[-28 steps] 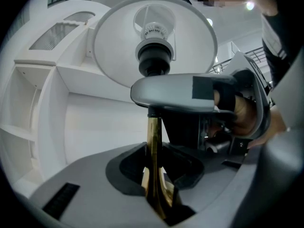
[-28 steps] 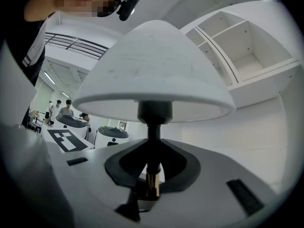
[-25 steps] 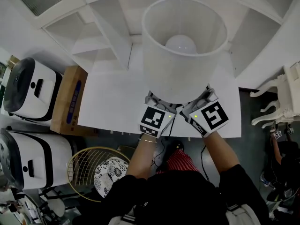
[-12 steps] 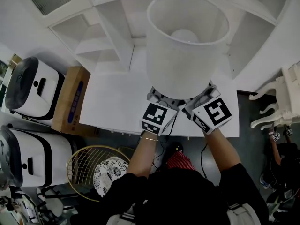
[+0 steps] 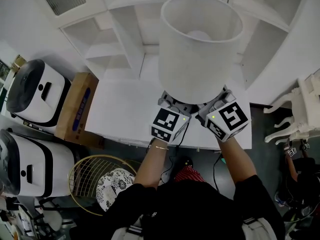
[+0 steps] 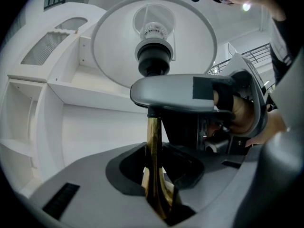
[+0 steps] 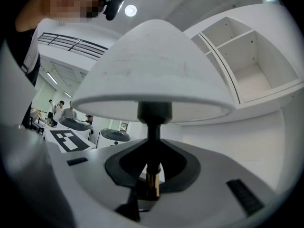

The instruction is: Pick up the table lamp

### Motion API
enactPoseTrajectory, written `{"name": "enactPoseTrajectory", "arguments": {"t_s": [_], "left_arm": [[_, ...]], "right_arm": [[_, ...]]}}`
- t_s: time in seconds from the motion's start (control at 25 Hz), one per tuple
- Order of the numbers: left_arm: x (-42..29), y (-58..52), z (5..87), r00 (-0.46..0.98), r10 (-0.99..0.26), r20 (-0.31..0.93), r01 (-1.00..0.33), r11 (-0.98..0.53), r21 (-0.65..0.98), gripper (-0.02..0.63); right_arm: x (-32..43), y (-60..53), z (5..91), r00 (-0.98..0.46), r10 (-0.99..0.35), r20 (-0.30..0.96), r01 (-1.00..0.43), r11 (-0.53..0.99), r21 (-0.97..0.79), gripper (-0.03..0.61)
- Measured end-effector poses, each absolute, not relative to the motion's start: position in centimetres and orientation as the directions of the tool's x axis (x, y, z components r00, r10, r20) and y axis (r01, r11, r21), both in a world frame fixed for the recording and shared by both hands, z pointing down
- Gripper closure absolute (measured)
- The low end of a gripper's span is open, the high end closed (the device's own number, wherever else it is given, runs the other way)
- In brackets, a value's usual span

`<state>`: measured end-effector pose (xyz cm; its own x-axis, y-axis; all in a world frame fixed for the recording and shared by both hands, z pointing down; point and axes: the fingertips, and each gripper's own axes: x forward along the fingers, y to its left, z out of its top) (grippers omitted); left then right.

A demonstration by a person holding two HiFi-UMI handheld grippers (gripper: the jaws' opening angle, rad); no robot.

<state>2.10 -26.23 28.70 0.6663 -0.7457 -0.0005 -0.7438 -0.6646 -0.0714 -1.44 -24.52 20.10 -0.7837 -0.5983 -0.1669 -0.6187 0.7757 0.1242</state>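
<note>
Lamp: a white drum-shaded table lamp stands upright over the near right part of the white tabletop, in front of a white open shelf unit. In the head view the shade hides the stem and base. Cannot tell whether the base touches the tabletop.

Left tool: jaws clenched on the lamp's brass-coloured stem, low down where it starts to flare. The stem sits in the black notched pads.

Right tool: clenched on the same stem, higher up, where the brass meets the black sleeve. In the left gripper view its jaw crosses the stem just below the black socket and the bulb.

The two tools sit side by side under the shade's near rim, marker cubes towards the person.

Surroundings: a brown cardboard box lies against the tabletop's left edge. Left of it is a white rounded machine with a dark top. A round wire basket sits below.
</note>
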Motion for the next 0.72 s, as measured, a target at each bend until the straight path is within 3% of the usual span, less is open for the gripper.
{"name": "enactPoseTrajectory", "arguments": {"t_s": [0.72], "left_arm": [[3.2, -24.5, 27.8, 0.672, -0.74, -0.007, -0.74, -0.671, -0.053, 0.518]], "right_arm": [[-0.5, -22.9, 19.5, -0.78, -0.608, -0.152, -0.625, 0.77, 0.127, 0.506]]}}
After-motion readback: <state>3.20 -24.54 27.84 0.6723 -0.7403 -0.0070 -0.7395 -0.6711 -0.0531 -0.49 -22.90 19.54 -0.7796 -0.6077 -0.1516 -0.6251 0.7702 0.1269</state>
